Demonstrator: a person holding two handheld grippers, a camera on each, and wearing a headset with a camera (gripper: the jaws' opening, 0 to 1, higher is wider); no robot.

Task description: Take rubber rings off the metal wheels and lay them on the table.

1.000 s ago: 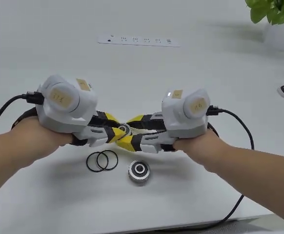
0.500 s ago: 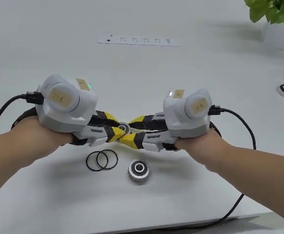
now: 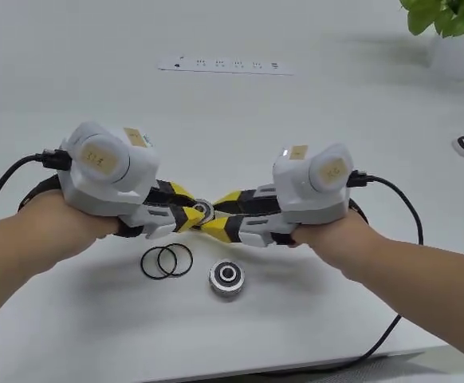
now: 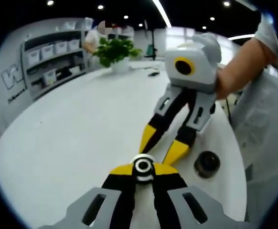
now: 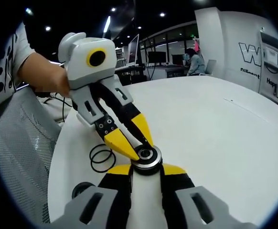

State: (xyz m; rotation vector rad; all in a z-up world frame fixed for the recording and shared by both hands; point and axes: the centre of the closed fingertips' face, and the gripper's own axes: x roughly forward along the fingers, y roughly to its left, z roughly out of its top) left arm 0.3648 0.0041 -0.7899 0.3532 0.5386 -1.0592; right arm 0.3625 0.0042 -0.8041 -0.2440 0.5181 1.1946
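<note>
Head view: the left tool and the right tool are held tip to tip above the white counter. 1 metal wheel is caught between them, clear of the surface. From the left gripper view, the left tool's 2 yellow-tipped jaws are seen drawn in narrow against opposite sides of that wheel, whose round face is turned to the camera. From the right gripper view, the right tool's jaws are likewise pressed to either side of the same wheel, and its rim is touched from the far side by the left tool's tips. 2 black rubber rings are laid on the counter near the tools, overlapping each other. A 2nd metal wheel is set flat just beside the rings, to their right. A white power strip is laid well apart at the far side, and a green plant is seen at the far right corner.
</note>
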